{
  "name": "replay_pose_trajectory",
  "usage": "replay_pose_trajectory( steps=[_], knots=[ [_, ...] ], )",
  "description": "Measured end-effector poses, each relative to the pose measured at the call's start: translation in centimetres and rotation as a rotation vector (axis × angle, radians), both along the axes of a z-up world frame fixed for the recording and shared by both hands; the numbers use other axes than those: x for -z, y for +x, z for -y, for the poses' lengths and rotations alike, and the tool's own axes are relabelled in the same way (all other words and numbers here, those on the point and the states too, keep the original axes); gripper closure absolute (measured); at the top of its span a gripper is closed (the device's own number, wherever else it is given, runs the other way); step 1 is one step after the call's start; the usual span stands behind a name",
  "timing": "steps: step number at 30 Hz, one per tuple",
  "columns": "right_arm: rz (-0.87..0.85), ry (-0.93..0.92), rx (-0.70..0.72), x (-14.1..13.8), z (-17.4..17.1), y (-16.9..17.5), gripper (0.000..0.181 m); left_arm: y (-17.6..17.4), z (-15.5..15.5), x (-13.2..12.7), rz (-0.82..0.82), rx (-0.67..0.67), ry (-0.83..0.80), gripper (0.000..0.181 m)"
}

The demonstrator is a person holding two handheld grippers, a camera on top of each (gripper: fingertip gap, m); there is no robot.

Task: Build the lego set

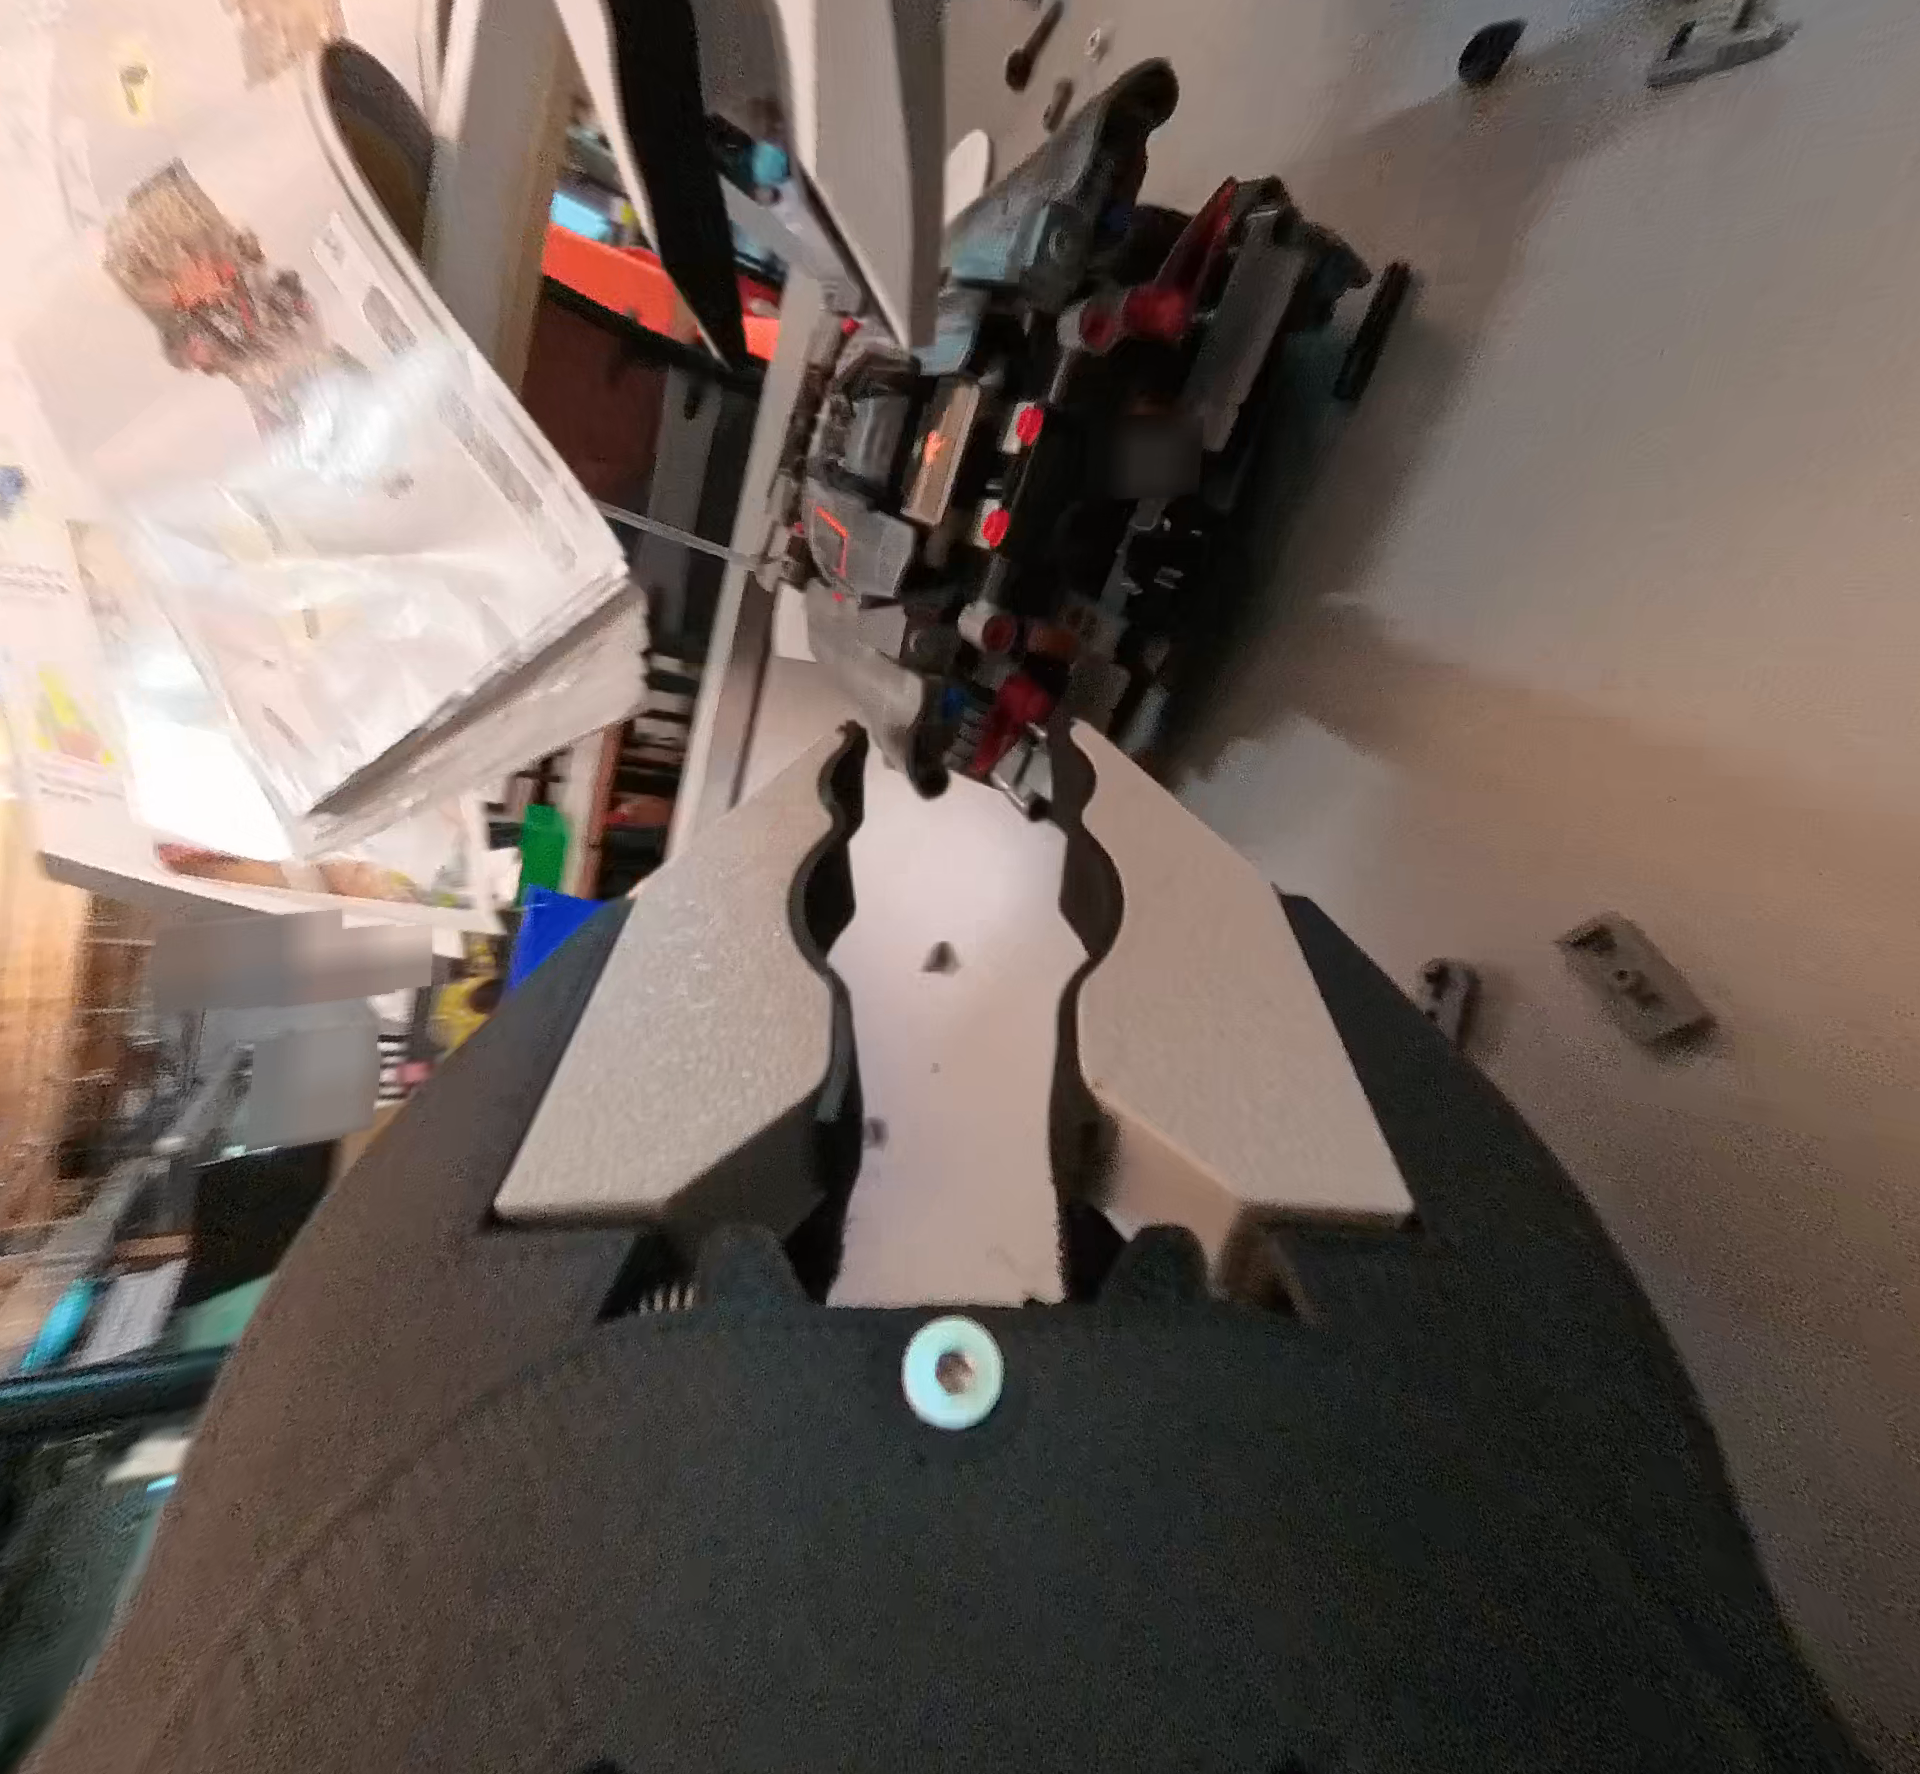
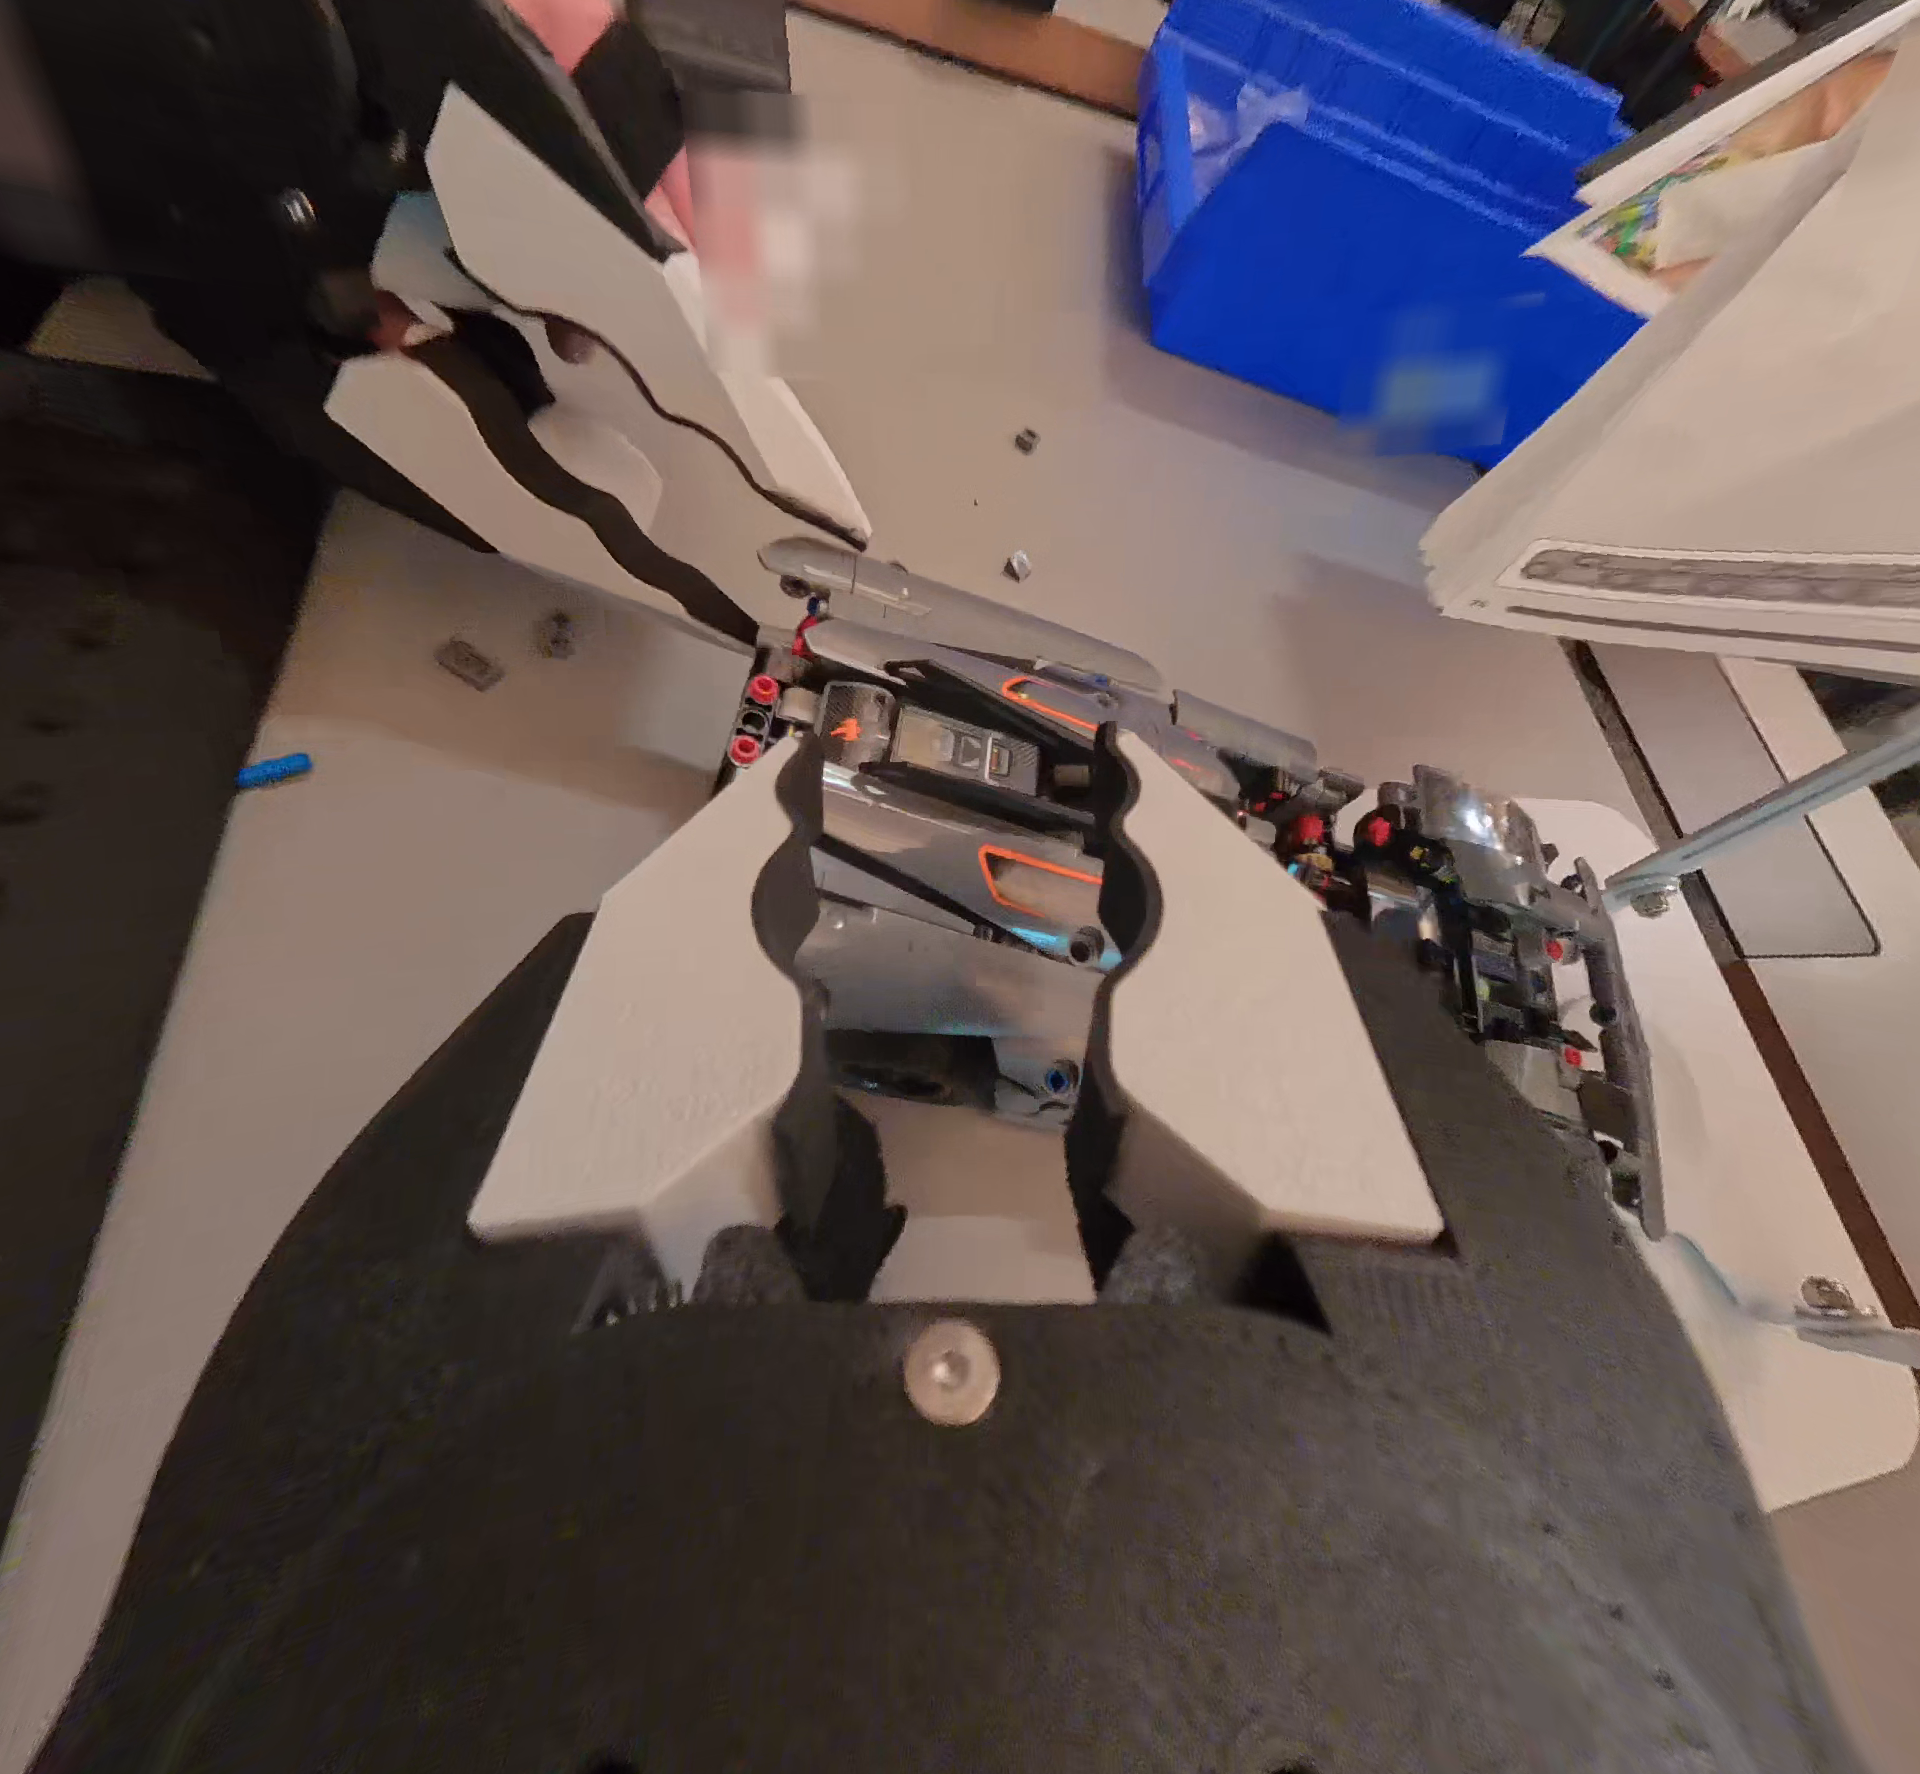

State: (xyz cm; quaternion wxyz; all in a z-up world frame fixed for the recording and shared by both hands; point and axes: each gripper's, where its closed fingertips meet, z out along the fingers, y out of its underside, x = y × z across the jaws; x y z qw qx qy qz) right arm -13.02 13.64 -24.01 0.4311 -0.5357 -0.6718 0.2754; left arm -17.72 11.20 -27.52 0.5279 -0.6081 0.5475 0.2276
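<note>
1. Right wrist view: the right claw [image 2: 951,789] straddles the lego car [image 2: 966,851], a dark grey model with orange trim resting on the bench [image 2: 1039,290]. Its jaws stand on either side of the body; whether they press on it cannot be told.
2. Left wrist view: the left claw [image 1: 956,737] is released, nothing between its jaws, with its tips just at the near end of the lego car [image 1: 1049,477].
3. The step in hand is judged to be steadying the model with both claws for the next fitting.
4. The right claw should close on solid bodywork only. The thin trim panels ahead of its tips would likely pop off under side load.
5. The left claw should meet the end squarely, clear of the red pins [image 1: 1023,701] just ahead of its right tip.
6. Loose grey pieces [image 1: 1636,992] lie on the bench well to the right of the left claw; these are judged to be the next parts.
7. The open instruction booklet [image 1: 343,519] stands ahead and left of the left claw; the blue bin [image 2: 1351,197] lies far ahead and right of the right claw.
</note>
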Motion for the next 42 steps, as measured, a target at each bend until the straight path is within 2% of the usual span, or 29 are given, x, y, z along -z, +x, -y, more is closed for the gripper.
replay_pose_trajectory(
  steps=[2, 9, 14, 18, 22, 24, 25, 27, 29, 32, 35, 38, 42],
  knots=[
    [0.029, 0.01, 0.01, 0.8, -0.1, -0.4, 0.135, 0.0, -0.1, 0.6, 0.04, 0.004, -0.045, 0.145],
    [0.065, 0.017, 0.006, 1.7, 0.3, -0.6, 0.146, -0.2, -0.5, 1.1, 0.019, -0.006, -0.031, 0.144],
    [0.072, 0.021, 0.01, 1.9, 0.3, -0.7, 0.144, -0.4, -0.7, 1.4, 0.018, -0.025, -0.043, 0.152],
    [0.072, -0.001, 0.022, 1.9, 0.1, -0.8, 0.144, -0.4, -0.9, 1.0, 0.049, -0.024, -0.034, 0.152],
    [0.072, 0.002, 0.001, 2.1, 0.4, -0.8, 0.153, -0.1, -0.8, 1.3, 0.024, -0.013, -0.037, 0.15],
    [0.064, -0.005, -0.026, 2.3, 0.9, -0.8, 0.165, -0.2, -0.8, 1.3, 0.016, -0.016, -0.03, 0.152],
    [0.059, -0.004, -0.033, 2.3, 1.1, -0.8, 0.165, -0.1, -0.8, 1.4, 0.023, -0.014, -0.039, 0.15],
    [0.054, 0.001, -0.007, 2.0, 0.6, -0.7, 0.153, -0.1, -0.8, 1.3, 0.029, -0.014, -0.038, 0.151],
    [0.045, -0.026, 0.001, 1.5, 0.4, -0.3, 0.141, 0.4, -0.4, 0.8, 0.077, 0.017, -0.055, 0.143],
    [0.051, -0.015, -0.027, 1.4, 0.5, 0.7, 0.131, -0.7, -0.8, 0.3, 0.082, -0.014, -0.034, 0.14],
    [0.05, 0.017, -0.089, 1.2, 1.5, 2.0, 0.131, 0.1, -0.3, -0.4, 0.119, 0.038, -0.031, 0.135],
    [0.075, 0.051, -0.111, 1.4, 1.8, 2.5, 0.129, 1.1, 0.1, -0.2, 0.076, 0.077, -0.009, 0.132],
    [0.093, 0.025, -0.144, 2.1, 2.7, 2.3, 0.143, 2.9, 0.6, 0.4, 0.005, 0.129, 0.006, 0.135]
  ],
)
